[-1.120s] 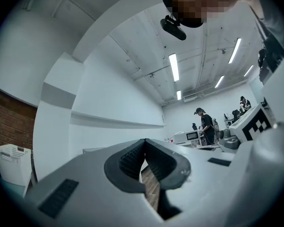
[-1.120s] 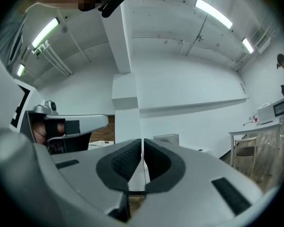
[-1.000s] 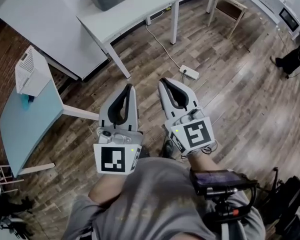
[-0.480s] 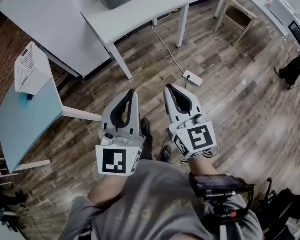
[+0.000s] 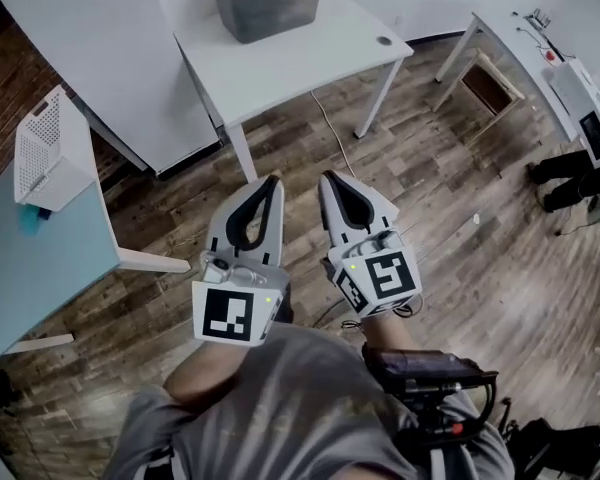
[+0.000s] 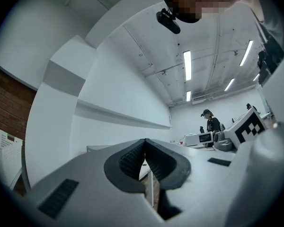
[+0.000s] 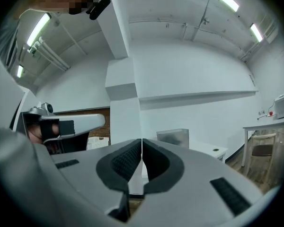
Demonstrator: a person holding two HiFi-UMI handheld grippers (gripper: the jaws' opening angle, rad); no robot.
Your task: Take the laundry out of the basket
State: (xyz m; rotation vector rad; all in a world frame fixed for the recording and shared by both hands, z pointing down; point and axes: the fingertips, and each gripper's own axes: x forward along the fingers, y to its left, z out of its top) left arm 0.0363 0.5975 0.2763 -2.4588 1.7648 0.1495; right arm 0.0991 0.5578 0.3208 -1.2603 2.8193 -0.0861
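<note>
My left gripper and right gripper are pale grey shells. Each has two curved jaws lined in black ribbed padding. Behind each sits a white cube printed with black square markers, with a small green light at its edge. I wear a grey short-sleeved shirt. Thin black cables loop just behind the right gripper.

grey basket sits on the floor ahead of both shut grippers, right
Not quite. The grey basket sits on the white table, not on the floor, as the head view shows. It is ahead of both shut grippers, the left gripper and the right gripper.
</note>
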